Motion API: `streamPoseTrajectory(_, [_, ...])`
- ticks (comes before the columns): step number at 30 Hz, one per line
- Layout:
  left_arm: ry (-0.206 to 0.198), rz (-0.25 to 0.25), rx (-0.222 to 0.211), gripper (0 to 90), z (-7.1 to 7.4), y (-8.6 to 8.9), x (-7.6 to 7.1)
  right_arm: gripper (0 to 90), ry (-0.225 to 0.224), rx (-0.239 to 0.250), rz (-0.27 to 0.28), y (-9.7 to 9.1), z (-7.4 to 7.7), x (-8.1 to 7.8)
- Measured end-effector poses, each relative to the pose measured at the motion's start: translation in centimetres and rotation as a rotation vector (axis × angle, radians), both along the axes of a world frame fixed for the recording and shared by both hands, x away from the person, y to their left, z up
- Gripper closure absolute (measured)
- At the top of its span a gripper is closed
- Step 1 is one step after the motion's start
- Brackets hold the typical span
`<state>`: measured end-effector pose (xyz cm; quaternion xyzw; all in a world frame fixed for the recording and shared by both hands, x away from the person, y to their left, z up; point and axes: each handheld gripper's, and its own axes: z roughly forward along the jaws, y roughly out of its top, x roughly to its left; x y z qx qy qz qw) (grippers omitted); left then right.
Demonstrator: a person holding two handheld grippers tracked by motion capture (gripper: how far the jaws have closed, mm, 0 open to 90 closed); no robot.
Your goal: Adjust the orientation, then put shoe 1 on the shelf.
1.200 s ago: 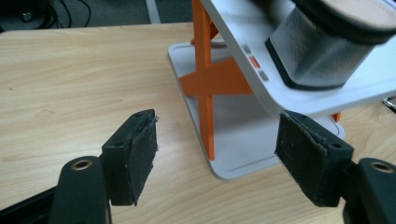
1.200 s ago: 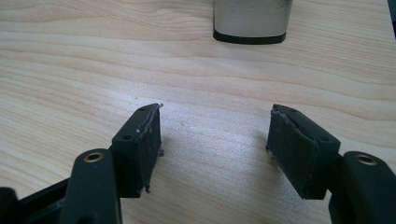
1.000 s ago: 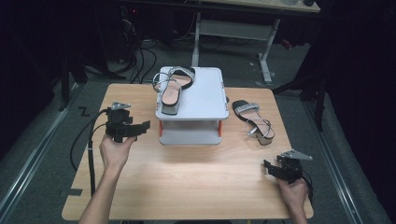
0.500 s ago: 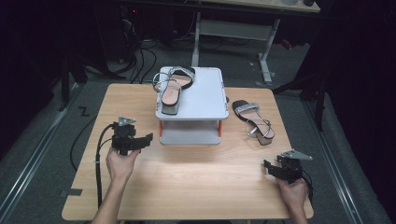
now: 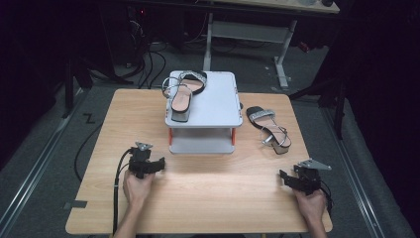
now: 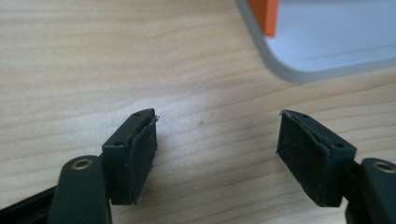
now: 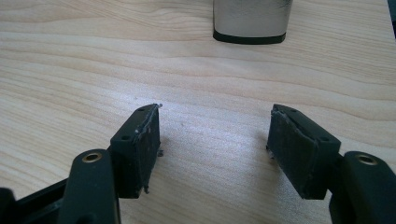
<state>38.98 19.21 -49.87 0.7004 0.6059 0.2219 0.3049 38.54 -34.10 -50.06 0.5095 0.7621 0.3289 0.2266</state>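
A grey two-level stand sits at the back middle of the wooden table. One silver-strapped heeled sandal lies on its top shelf. Its mate lies on the table to the stand's right. My left gripper is low over the table in front of the stand's left corner, open and empty. In the left gripper view the left gripper has bare wood between its jaws, and the stand's corner lies ahead. My right gripper is open and empty near the front right; in the right gripper view the sandal's block heel stands ahead.
An orange leg holds up the stand's corner. Cables trail from both grippers over the table's front edge. Dark floor, cables and a desk frame lie beyond the table.
My left gripper has come down and toward the front of the table, from level with the stand to just above the wood. The right gripper has stayed put.
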Motion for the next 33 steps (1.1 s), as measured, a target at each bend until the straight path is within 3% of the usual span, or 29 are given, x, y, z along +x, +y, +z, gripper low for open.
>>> streamPoseTrajectory(5, [-0.035,0.01,0.05,24.8,-0.5,-0.4,-0.1,35.1,0.001,0.001,0.003,0.0,0.0,0.0])
streamPoseTrajectory(10, [-0.03,-0.001,0.043,22.7,-0.4,-0.7,0.0,35.4,0.002,0.002,0.018,0.0,0.0,0.0])
streamPoseTrajectory(14, [-0.05,-0.018,0.016,23.1,0.0,-1.4,0.4,35.3,0.004,-0.001,0.052,-0.1,0.0,0.2])
streamPoseTrajectory(18, [-0.057,-0.03,-0.006,22.9,0.3,-2.3,1.4,40.5,0.024,0.0,0.053,-0.2,0.3,0.3])
streamPoseTrajectory(24, [-0.074,-0.016,-0.011,25.5,0.3,-3.6,2.9,39.6,-0.02,0.029,0.063,0.0,1.4,0.1])
streamPoseTrajectory(27, [-0.08,-0.009,-0.04,29.4,0.1,-3.9,3.6,39.7,-0.039,0.042,0.07,0.3,2.3,0.3])
streamPoseTrajectory(33, [-0.072,-0.001,-0.022,34.4,0.0,-4.5,4.9,41.0,-0.088,0.017,0.082,1.5,4.3,1.4])
